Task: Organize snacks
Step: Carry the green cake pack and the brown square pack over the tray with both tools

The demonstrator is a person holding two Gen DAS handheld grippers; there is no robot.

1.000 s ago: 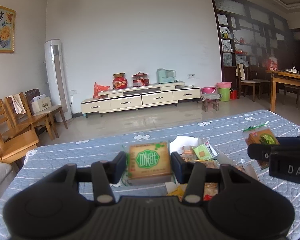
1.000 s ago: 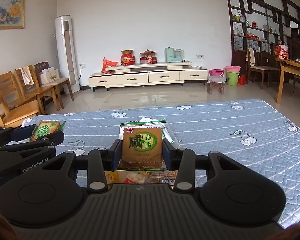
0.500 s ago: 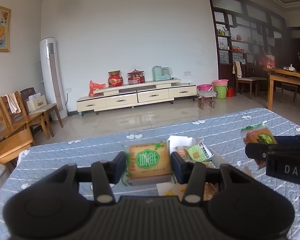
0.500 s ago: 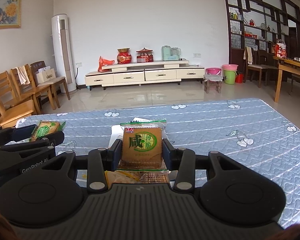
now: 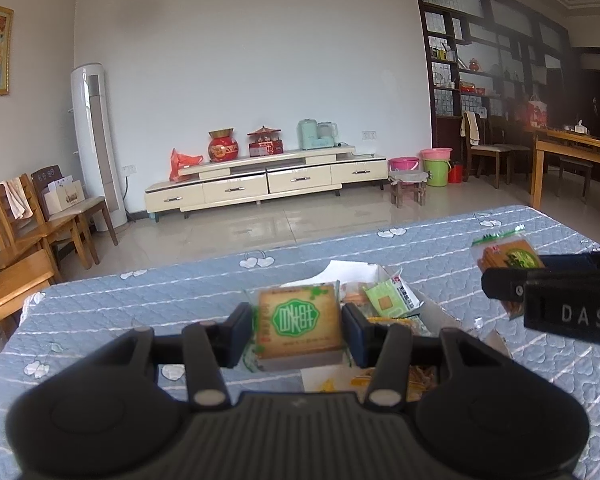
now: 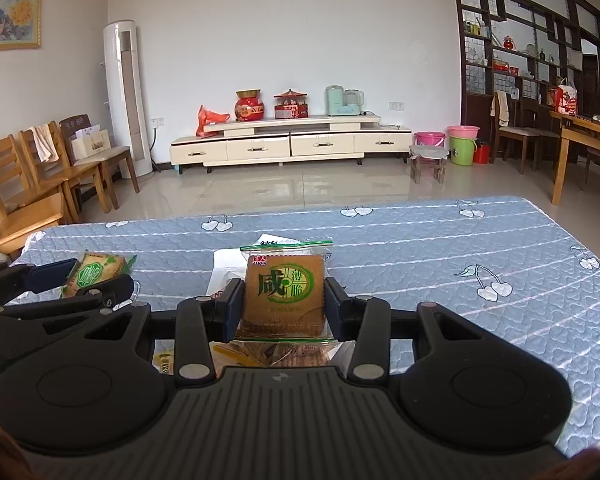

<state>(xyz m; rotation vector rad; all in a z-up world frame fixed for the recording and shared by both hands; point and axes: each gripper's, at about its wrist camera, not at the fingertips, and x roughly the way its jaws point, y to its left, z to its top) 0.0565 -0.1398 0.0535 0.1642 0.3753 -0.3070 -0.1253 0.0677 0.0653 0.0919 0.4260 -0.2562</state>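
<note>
The left gripper (image 5: 298, 330), clamped on a green-labelled biscuit packet (image 5: 298, 326), has drifted sideways over the open snack box (image 5: 428, 312) at lower centre; the right gripper (image 6: 284, 306) holds steady, closed on a second biscuit packet (image 6: 285, 292). Both packets look ready for placing. The box's contents lie largely hidden behind the grippers above the blue quilted surface (image 6: 440, 248).

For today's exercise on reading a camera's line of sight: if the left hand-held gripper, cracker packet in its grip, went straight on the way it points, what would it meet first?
Probably the blue quilted cloth just past the packet in the left hand-held gripper; the white snack box sits slightly to the right. Depth is hard to judge.
</note>
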